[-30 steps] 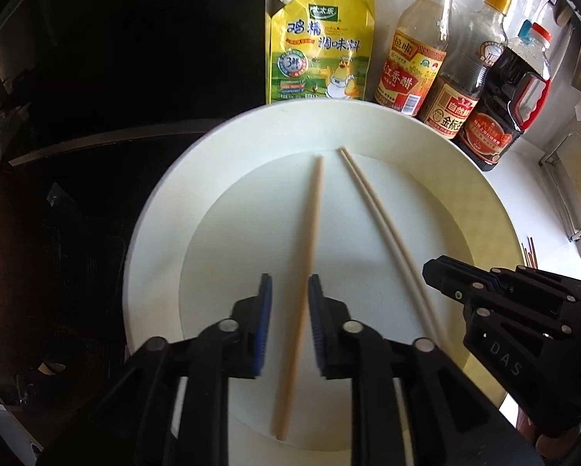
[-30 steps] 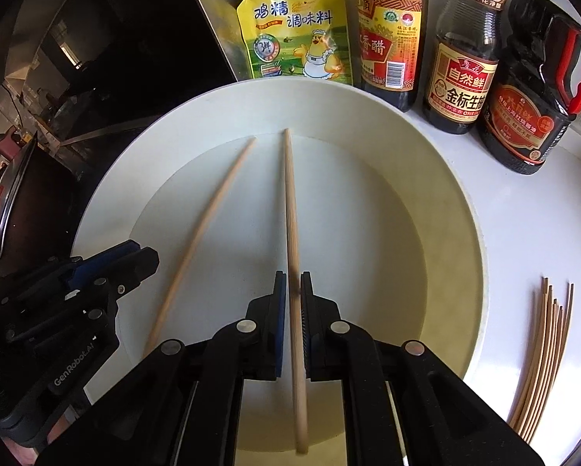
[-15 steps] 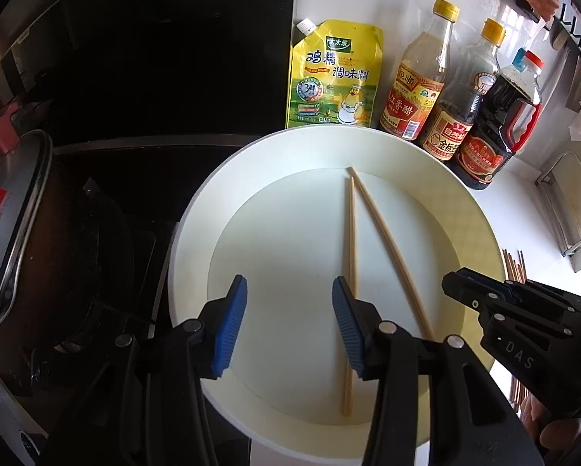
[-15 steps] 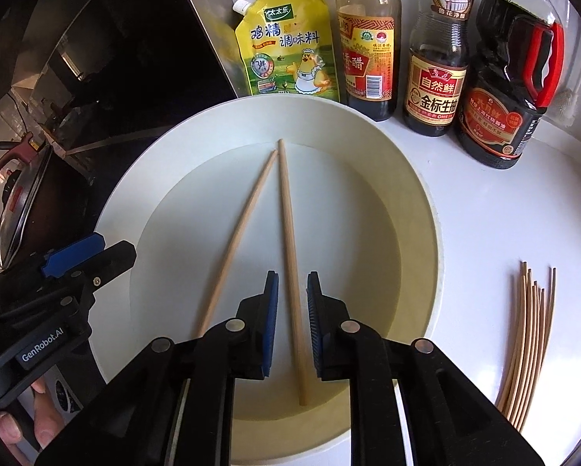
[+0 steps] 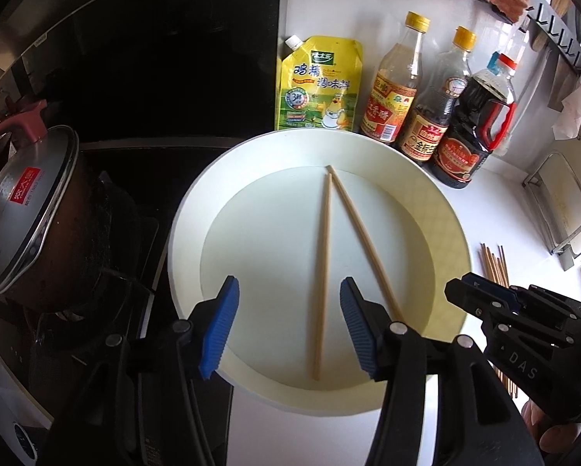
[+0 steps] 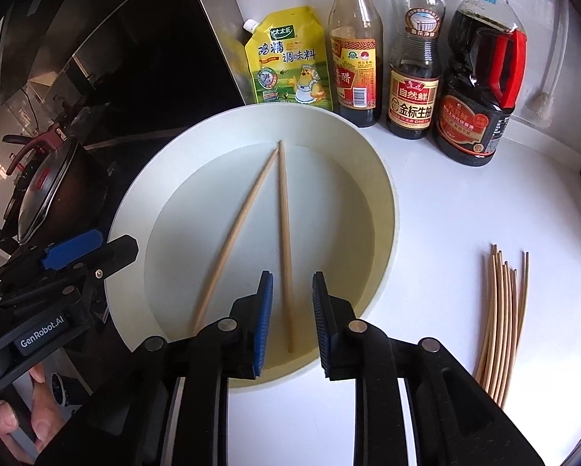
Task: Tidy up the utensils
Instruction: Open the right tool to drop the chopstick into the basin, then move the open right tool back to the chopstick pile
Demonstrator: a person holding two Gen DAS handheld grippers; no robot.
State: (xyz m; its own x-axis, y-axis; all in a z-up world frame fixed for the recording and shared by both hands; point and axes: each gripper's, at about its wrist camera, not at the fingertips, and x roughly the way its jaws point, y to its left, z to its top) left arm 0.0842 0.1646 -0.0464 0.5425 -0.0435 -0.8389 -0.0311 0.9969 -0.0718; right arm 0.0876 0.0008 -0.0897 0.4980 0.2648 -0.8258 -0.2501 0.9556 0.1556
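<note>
Two pale wooden chopsticks lie inside the wide, shallow cream-white plate (image 5: 441, 209) on the white countertop (image 6: 465, 209), their far tips almost meeting near the back of the plate and their near ends spread apart like a narrow V. The left gripper (image 5: 288, 324) hangs over the plate's near rim with its blue-padded jaws spread wide and holding nothing — the left chopstick (image 5: 323, 272) runs up between them, closer to the right pad, without touching either. The right gripper (image 6: 289, 320) is likewise released, its jaws parted less widely, and the right chopstick (image 6: 285, 248) passes between its blue pads, its near end lying just in front of them on the plate floor. Well off to the right on the counter rests a loose bundle of thin bamboo sticks (image 6: 502, 322). Behind the plate stand a yellow seasoning pouch (image 6: 288, 60), a yellow-capped vinegar bottle (image 6: 354, 50), a yellow-capped soy sauce bottle (image 6: 416, 66) and a dark jug with a red handle (image 6: 480, 77). To the left, on the black stove, sits a lidded brown pot (image 5: 30, 209).
</note>
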